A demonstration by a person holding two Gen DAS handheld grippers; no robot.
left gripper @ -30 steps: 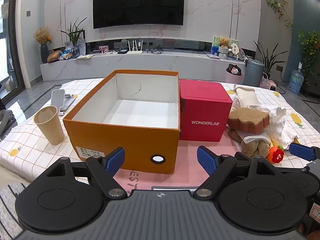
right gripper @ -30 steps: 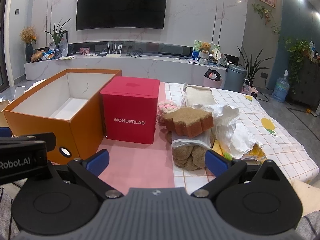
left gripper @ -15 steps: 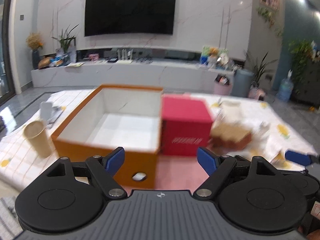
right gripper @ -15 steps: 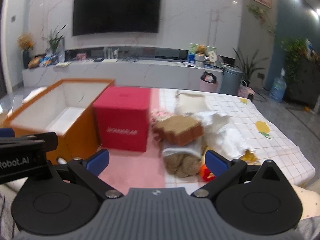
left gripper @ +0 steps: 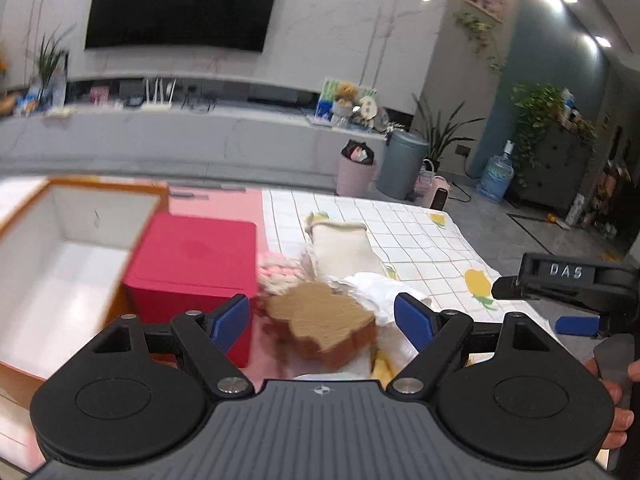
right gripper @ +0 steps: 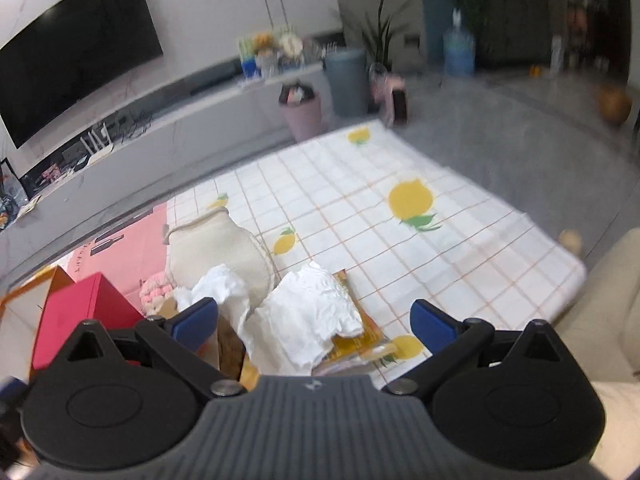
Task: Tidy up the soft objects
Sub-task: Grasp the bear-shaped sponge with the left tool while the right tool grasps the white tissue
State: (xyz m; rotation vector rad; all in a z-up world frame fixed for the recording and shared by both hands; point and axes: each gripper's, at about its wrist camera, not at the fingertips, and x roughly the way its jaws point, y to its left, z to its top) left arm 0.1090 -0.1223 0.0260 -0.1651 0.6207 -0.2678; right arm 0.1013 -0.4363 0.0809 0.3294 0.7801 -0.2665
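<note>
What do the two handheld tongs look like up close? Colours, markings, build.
Both match: the left tongs and right tongs have matte black linkage arms with silver pivot pins, round black discs either side, a ribbed grey centre plate with a small emblem, and blue finger pads. The left view shows white "DAS" lettering on the right unit's body.

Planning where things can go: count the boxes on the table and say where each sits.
2. The open orange box stands at the far left of the table; the closed red box stands against its right side, left of the soft pile. Others may be out of frame.
</note>
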